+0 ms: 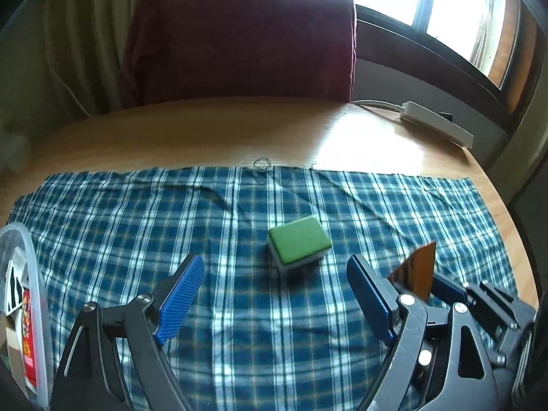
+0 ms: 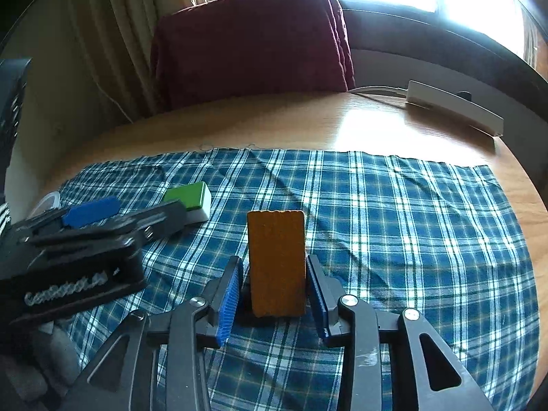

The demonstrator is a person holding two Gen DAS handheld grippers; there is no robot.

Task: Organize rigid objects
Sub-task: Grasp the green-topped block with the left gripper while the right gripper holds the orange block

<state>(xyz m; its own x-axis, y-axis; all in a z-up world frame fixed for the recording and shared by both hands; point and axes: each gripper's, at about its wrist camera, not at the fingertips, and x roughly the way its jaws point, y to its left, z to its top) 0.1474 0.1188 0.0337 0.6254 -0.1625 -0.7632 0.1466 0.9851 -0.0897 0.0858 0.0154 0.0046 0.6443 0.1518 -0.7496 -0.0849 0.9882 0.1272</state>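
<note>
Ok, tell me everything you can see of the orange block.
The orange block is a flat rectangular slab with a grainy matte face, perhaps wood or cork, and a slightly scalloped top edge. It stands upright between the right gripper's blue pads, above the plaid cloth. Small gaps show beside it, so the grip is unclear.

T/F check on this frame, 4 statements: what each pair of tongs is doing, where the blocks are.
1. The right tongs hold an orange-brown rectangular block. True.
2. The left tongs grip the green-topped white block. False: they are open, and the block lies on the cloth ahead of them.
3. The green-topped block rests on a blue checked cloth. True.
4. A white power strip sits on the cloth. False: it is on bare wooden tabletop.
</note>
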